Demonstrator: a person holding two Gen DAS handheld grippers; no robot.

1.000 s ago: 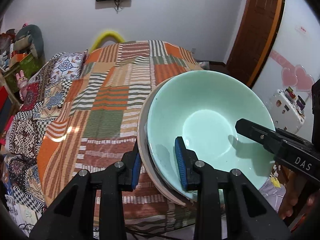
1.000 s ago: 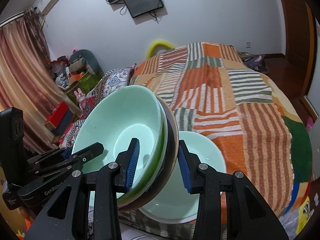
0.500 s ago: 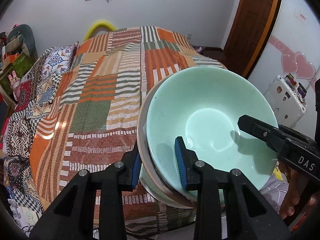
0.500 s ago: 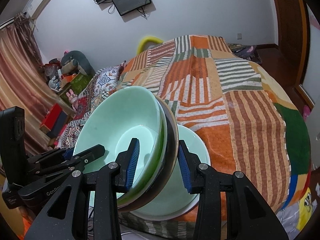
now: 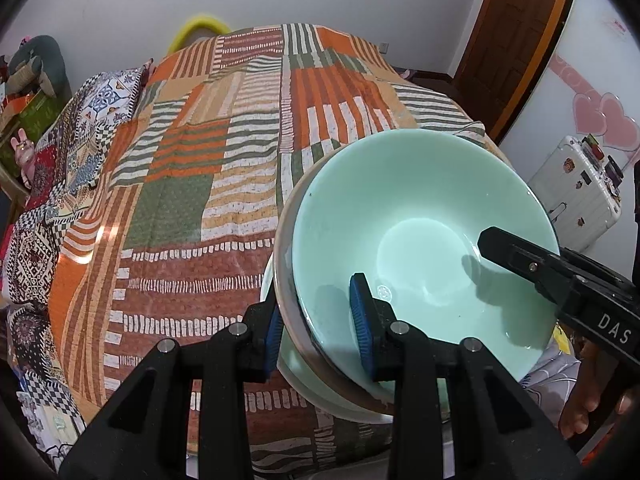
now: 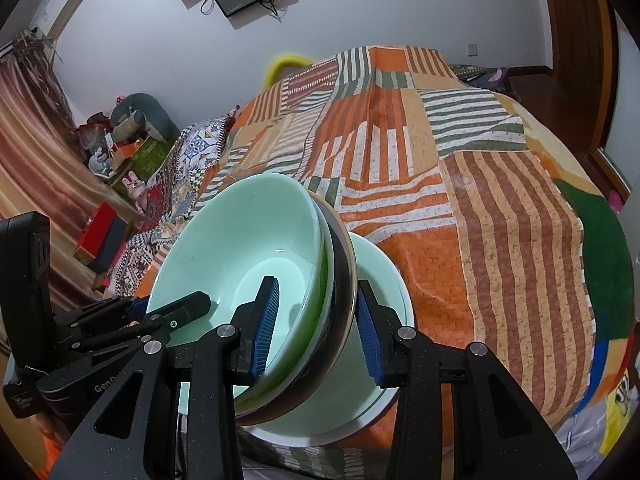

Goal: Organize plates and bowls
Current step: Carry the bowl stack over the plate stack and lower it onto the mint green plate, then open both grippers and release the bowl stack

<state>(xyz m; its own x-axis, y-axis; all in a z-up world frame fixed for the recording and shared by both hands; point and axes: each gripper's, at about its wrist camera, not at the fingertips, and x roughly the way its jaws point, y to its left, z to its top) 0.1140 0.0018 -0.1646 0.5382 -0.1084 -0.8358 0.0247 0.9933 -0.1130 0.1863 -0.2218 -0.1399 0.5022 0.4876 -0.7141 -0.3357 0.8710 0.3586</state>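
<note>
A stack of nested bowls, pale green bowl on top, is held tilted between both grippers. My left gripper is shut on the stack's near rim. My right gripper is shut on the opposite rim of the same stack, whose outer bowl has a dark rim. Under the stack a pale green plate lies on the patchwork cloth at the table's front edge; it also shows in the left wrist view. The stack hangs just above this plate.
The round table is covered with an orange, green and striped patchwork cloth. A dark wooden door and a white suitcase stand to the right. Cluttered shelves and toys lie to the left.
Both grippers have lowered the bowl stack toward the plate at the table's front edge. The plate now sits closer beneath the stack. Both grips are unchanged.
</note>
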